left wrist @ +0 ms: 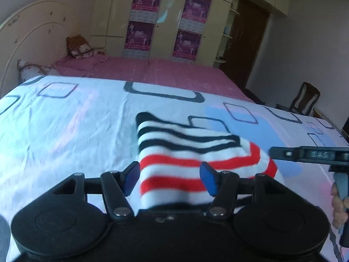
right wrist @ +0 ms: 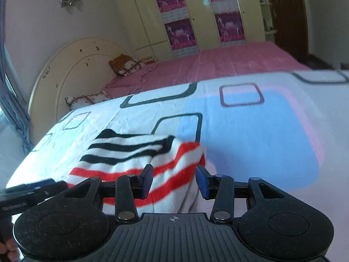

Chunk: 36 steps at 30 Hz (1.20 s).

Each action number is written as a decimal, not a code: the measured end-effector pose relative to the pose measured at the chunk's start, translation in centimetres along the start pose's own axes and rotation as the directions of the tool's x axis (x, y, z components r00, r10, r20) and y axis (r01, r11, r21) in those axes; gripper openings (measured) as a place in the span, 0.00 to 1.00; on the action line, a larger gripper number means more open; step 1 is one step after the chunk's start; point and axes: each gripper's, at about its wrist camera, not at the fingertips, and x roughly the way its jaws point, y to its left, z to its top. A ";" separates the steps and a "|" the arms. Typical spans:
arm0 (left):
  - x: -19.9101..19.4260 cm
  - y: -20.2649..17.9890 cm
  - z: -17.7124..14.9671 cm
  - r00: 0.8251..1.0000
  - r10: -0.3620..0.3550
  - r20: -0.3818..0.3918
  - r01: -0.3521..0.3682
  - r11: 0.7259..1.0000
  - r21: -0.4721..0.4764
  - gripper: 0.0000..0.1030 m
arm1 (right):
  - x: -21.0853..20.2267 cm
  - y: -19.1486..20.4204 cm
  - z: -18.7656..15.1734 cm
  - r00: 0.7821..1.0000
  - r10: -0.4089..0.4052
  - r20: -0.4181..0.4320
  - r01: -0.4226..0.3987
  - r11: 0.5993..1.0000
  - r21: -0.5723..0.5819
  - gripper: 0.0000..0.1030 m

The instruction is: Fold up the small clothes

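A small striped garment (left wrist: 185,152), white with black stripes at the far end and red stripes at the near end, lies folded on the patterned sheet (left wrist: 76,120). My left gripper (left wrist: 169,178) is open, its blue pads either side of the garment's near red-striped edge. In the right wrist view the same garment (right wrist: 135,159) lies left of centre. My right gripper (right wrist: 173,182) is open, its jaws astride the garment's near right corner. The right gripper's side also shows in the left wrist view (left wrist: 305,154), just right of the garment.
The white sheet with blue and pink patches and dark square outlines covers a raised surface. Behind it is a pink bed (left wrist: 152,69) with pillows (left wrist: 80,48), a cream headboard (left wrist: 28,43), and wardrobes with purple posters (left wrist: 144,15). A chair (left wrist: 305,98) stands at right.
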 end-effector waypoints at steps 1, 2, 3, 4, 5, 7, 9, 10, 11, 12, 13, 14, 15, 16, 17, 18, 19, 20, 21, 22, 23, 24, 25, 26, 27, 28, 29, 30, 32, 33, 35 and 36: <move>0.5 -0.3 0.3 1.000 -0.004 -0.007 0.004 1.000 0.004 0.58 | 0.5 0.4 0.3 1.000 -0.003 0.003 0.003 1.000 -0.012 0.43; 1.1 -0.5 0.5 1.000 -0.007 -0.011 0.007 1.000 0.007 0.58 | 1.0 0.8 0.4 1.000 -0.005 0.004 0.005 1.000 -0.021 0.43; 1.6 -0.7 0.7 1.000 -0.011 -0.015 0.011 1.000 0.009 0.58 | 1.5 1.0 0.5 1.000 -0.006 0.002 0.006 1.000 -0.028 0.43; 2.2 -0.9 0.8 1.000 -0.013 -0.021 0.014 1.000 0.016 0.58 | 2.1 1.4 0.6 1.000 -0.010 0.003 0.010 0.999 -0.035 0.42; 2.9 -1.2 1.0 1.000 -0.012 -0.027 0.013 1.000 0.024 0.58 | 2.6 1.6 0.6 1.000 -0.012 0.001 0.012 0.999 -0.042 0.42; 4.1 -1.4 1.2 0.999 -0.010 -0.038 0.011 1.000 0.030 0.58 | 3.7 1.9 0.7 1.000 -0.019 -0.007 0.019 0.998 -0.060 0.42; 5.4 -1.5 1.4 0.999 -0.002 -0.049 0.004 0.999 0.033 0.58 | 4.7 1.9 0.6 0.999 -0.036 -0.016 0.035 0.997 -0.072 0.42; 5.8 -1.5 1.3 0.999 -0.001 -0.054 0.003 0.999 0.035 0.58 | 5.1 1.8 0.6 0.999 -0.041 -0.023 0.039 0.996 -0.074 0.42; 6.3 -1.4 1.3 0.998 0.001 -0.063 0.001 0.999 0.033 0.58 | 5.6 1.7 0.5 0.998 -0.047 -0.028 0.045 0.996 -0.077 0.42; 6.7 -1.3 1.2 0.997 0.006 -0.072 -0.004 1.000 0.029 0.58 | 6.0 1.6 0.4 0.998 -0.054 -0.033 0.051 0.995 -0.082 0.42; 7.2 -1.2 1.0 0.996 0.015 -0.085 -0.012 1.000 0.029 0.57 | 6.5 1.5 0.3 0.997 -0.063 -0.039 0.059 0.994 -0.093 0.42; 7.5 -1.2 0.8 0.996 0.020 -0.091 -0.017 0.999 0.033 0.57 | 7.0 1.4 0.1 0.996 -0.074 -0.047 0.069 0.992 -0.102 0.42; 7.6 -1.2 0.5 0.996 0.024 -0.088 -0.021 0.999 0.038 0.58 | 7.2 1.2 0.0 0.995 -0.082 -0.053 0.076 0.991 -0.106 0.42; 7.7 -1.1 0.4 0.996 0.026 -0.085 -0.022 0.999 0.042 0.58 | 7.5 0.9 -0.2 0.994 -0.096 -0.053 0.090 0.990 -0.106 0.42; 7.7 -1.1 0.2 0.996 0.024 -0.081 -0.021 0.999 0.040 0.58 | 7.9 0.7 -0.4 0.993 -0.109 -0.050 0.103 0.989 -0.107 0.42; 7.7 -1.0 0.2 0.996 0.024 -0.081 -0.021 0.999 0.039 0.58 | 8.2 0.4 -0.5 0.993 -0.108 -0.051 0.103 0.990 -0.098 0.42; 7.6 -1.1 0.4 0.996 0.024 -0.084 -0.021 0.999 0.039 0.58 | 8.3 0.0 -0.5 0.993 -0.102 -0.052 0.098 0.992 -0.079 0.42; 7.3 -1.2 0.5 0.996 0.026 -0.084 -0.023 0.999 0.039 0.57 | 8.2 -0.2 -0.4 0.993 -0.099 -0.056 0.095 0.993 -0.071 0.42; 6.9 -1.4 0.7 0.997 0.032 -0.077 -0.028 0.999 0.045 0.57 | 8.0 -0.1 -0.3 0.993 -0.103 -0.058 0.099 0.992 -0.078 0.42; 6.2 -1.7 0.7 0.997 0.037 -0.069 -0.033 0.998 0.057 0.57 | 7.4 0.1 -0.2 0.993 -0.108 -0.050 0.103 0.991 -0.087 0.42; 5.3 -2.0 0.5 0.997 0.039 -0.060 -0.034 0.997 0.076 0.57 | 6.6 0.4 -0.1 0.994 -0.103 -0.031 0.099 0.990 -0.096 0.42; 4.5 -2.3 0.4 0.998 0.033 -0.054 -0.028 0.995 0.091 0.58 | 5.7 0.7 -0.2 0.996 -0.093 -0.018 0.090 0.990 -0.105 0.42; 3.6 -2.5 0.1 0.998 0.028 -0.049 -0.023 0.994 0.105 0.59 | 4.8 0.9 -0.3 0.996 -0.084 -0.003 0.083 0.990 -0.116 0.42; 2.6 -2.7 -0.4 0.999 0.027 -0.043 -0.022 0.993 0.115 0.59 | 3.8 1.2 -0.6 0.997 -0.080 0.009 0.081 0.988 -0.132 0.42; 1.7 -2.8 -0.8 0.999 0.026 -0.038 -0.022 0.993 0.117 0.59 | 2.9 1.6 -0.9 0.997 -0.081 0.017 0.083 0.985 -0.151 0.42; 0.8 -2.9 -1.4 0.999 0.024 -0.040 -0.020 0.993 0.116 0.59 | 2.0 1.9 -1.5 0.996 -0.084 0.022 0.086 0.982 -0.170 0.42; 0.2 -3.0 -1.9 0.999 0.024 -0.045 -0.019 0.993 0.120 0.59 | 1.4 2.1 -2.0 0.996 -0.083 0.020 0.085 0.980 -0.178 0.42; -0.4 -3.1 -2.3 0.999 0.028 -0.043 -0.022 0.992 0.126 0.59 | 0.8 2.2 -2.6 0.997 -0.079 0.015 0.081 0.981 -0.177 0.42; -1.4 -3.3 -3.4 0.998 0.045 -0.039 -0.039 0.989 0.143 0.61 | 0.0 2.1 -3.8 0.996 -0.085 0.000 0.084 0.984 -0.158 0.42; -1.4 -3.3 -3.7 0.998 0.048 -0.045 -0.041 0.989 0.145 0.62 | -0.1 2.1 -4.4 0.995 -0.095 -0.007 0.093 0.984 -0.154 0.42; -1.6 -3.0 -4.5 0.997 0.055 -0.048 -0.049 0.991 0.126 0.64 | 0.3 1.8 -5.6 0.990 -0.133 -0.041 0.125 0.980 -0.157 0.42; -1.5 -2.8 -4.5 0.997 0.053 -0.048 -0.047 0.992 0.120 0.65 | 0.5 1.5 -6.0 0.989 -0.140 -0.054 0.131 0.981 -0.145 0.42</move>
